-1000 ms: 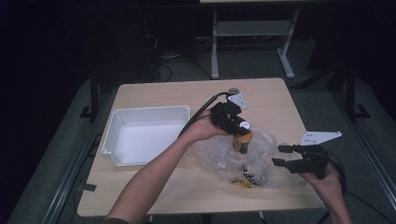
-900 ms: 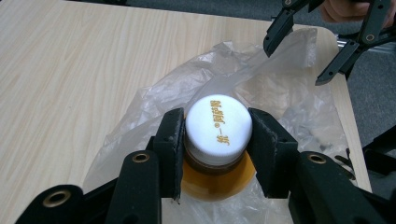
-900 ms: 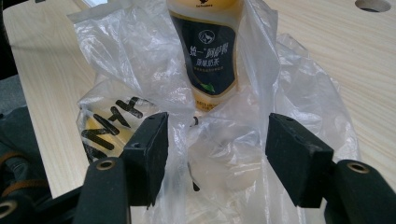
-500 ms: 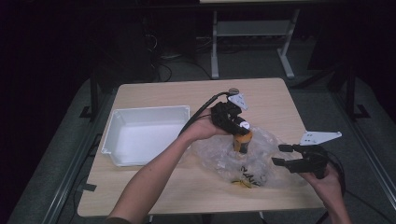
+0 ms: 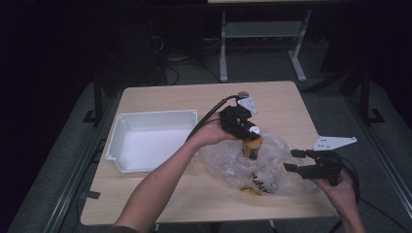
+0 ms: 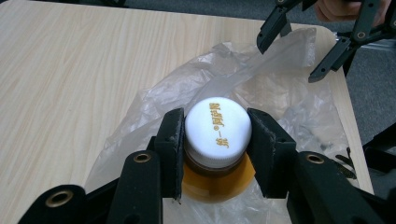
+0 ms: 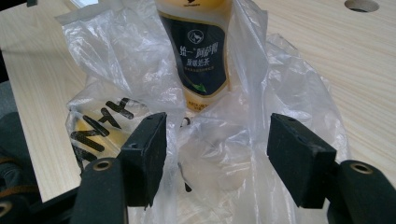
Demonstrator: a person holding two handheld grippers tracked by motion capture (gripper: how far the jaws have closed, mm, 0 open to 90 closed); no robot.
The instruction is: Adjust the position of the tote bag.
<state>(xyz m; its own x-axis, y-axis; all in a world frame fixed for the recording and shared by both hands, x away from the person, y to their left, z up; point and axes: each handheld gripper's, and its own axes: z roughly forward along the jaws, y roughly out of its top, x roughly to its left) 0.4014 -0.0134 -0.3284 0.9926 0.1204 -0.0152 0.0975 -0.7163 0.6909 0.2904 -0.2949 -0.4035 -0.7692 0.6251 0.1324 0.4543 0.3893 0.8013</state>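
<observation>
Left forearm: bare, reaching up from the lower edge toward mid-table, wrist bent inward. Left gripper: pointed down, pads pressed on either side of a bottle cap.

Right hand: low at the right table edge. Right gripper: held level, aimed leftward, jaws standing apart, gripping nothing.

- The bottle is cut off at its top by the frame edge in the right gripper view; its base is veiled by the plastic bag.
- The bag's black lettering cannot be read in the high view.
</observation>
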